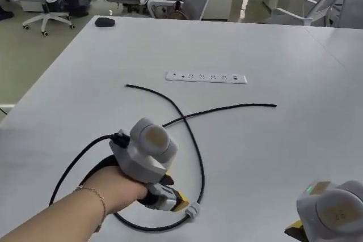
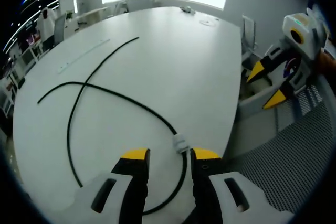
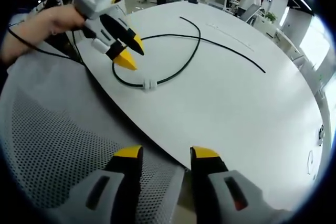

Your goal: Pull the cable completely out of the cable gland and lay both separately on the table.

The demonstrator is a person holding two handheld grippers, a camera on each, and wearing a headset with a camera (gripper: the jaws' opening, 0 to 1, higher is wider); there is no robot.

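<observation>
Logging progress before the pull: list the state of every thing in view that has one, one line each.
Cable: threaded through the gland, looped and crossing itself on the table.
Cable gland: on the cable, ungripped, just ahead of the left claw.
Left claw: open, empty.
Right claw: open, empty.
Power strip: lying flat, nothing plugged in.

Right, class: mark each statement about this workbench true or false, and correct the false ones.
1. The cable gland is threaded on the black cable. True.
2. The left gripper is clamped on the gland. False: its jaws are open, with the gland on the table just ahead of them.
3. The right gripper holds the cable's end. False: it is open and empty, well apart from the cable.
4. A white power strip lies on the table beyond the cable. True.
5. The cable crosses over itself. True.
</observation>
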